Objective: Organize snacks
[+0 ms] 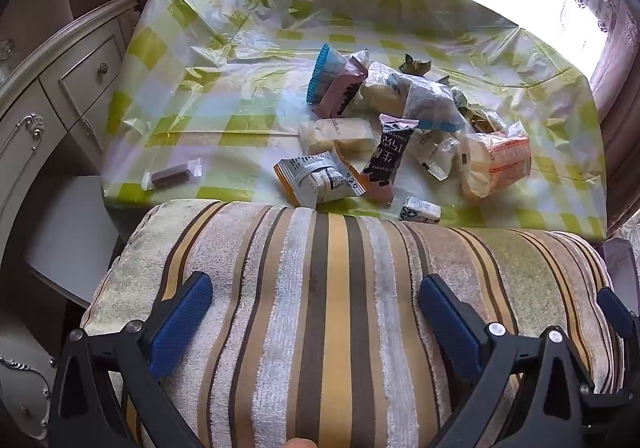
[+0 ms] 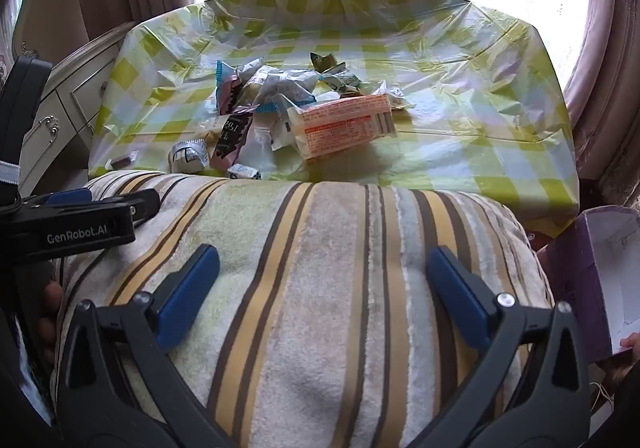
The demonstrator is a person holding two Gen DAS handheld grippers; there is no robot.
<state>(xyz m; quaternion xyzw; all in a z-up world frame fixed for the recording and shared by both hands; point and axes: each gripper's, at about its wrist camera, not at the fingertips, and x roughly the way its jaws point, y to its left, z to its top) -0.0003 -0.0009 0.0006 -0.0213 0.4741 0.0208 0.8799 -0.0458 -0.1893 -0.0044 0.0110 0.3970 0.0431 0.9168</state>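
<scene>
A checked table (image 1: 208,59) stands by a bright window, beyond a striped cushion (image 1: 320,308). Both the left gripper (image 1: 316,298) and right gripper (image 2: 324,268) gape wide, empty, over the cushion. The snacks (image 1: 400,127) lie ahead: right of centre for the left, left of centre for the right, about equally near.

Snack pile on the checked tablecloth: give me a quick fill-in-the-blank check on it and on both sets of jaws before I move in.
1. The left gripper and right gripper both have jaws that are ____.
2. Both hover over a ____ cushion.
3. The small brown bar lies ____ from the snack pile.
4. The open purple box sits ____ the tablecloth.

Missing: open; striped; apart; off
</scene>
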